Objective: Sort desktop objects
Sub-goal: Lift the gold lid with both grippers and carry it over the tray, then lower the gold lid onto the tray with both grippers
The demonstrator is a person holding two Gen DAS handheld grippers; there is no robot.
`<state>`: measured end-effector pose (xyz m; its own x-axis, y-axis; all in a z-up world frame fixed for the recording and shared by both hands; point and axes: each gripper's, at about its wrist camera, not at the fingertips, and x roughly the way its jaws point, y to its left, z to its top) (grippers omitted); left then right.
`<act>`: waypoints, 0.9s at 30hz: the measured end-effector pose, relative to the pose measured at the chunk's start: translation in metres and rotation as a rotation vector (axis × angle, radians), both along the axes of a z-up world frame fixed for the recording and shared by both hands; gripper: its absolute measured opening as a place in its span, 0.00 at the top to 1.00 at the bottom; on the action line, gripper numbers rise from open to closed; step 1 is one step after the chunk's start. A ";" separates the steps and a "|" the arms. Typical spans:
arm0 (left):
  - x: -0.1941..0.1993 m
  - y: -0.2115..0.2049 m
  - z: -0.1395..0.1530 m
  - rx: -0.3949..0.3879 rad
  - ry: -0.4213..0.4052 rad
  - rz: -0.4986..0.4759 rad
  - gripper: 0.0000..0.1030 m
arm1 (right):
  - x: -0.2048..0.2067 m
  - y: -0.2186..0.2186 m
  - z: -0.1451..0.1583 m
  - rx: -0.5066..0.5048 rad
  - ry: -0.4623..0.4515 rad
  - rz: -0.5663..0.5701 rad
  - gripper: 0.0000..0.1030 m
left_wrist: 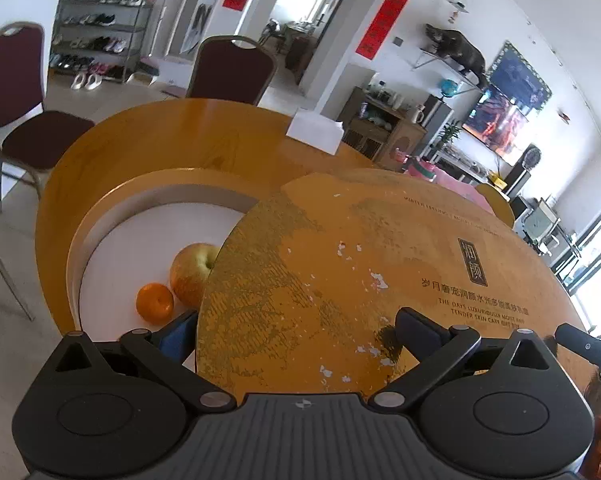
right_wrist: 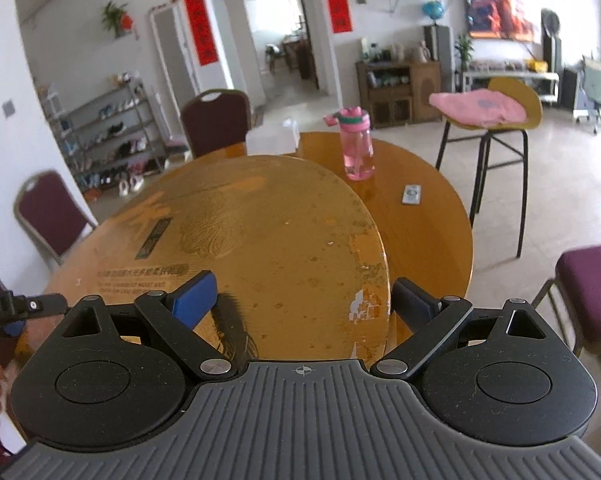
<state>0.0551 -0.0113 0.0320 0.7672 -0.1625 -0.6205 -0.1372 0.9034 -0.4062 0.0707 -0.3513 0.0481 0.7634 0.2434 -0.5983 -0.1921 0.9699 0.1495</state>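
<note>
Round and wooden, the worktop carries a big white round box, with a golden lid held tilted over its right part. Both grippers grasp that lid by its edge, one finger above and one below: the left gripper at its near left rim, the right gripper at its near right rim, fingers spread wide. Inside the uncovered part of the box lie an apple and, touching it, a smaller orange.
</note>
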 end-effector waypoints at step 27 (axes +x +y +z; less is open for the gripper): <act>0.014 -0.018 -0.041 -0.146 0.095 -0.131 0.02 | 0.021 0.007 0.021 -0.152 0.053 -0.025 0.08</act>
<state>0.0692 -0.0296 -0.0090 0.6732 -0.3503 -0.6513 -0.0663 0.8486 -0.5249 0.0921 -0.3448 0.0690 0.7346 0.1287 -0.6661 -0.1636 0.9865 0.0101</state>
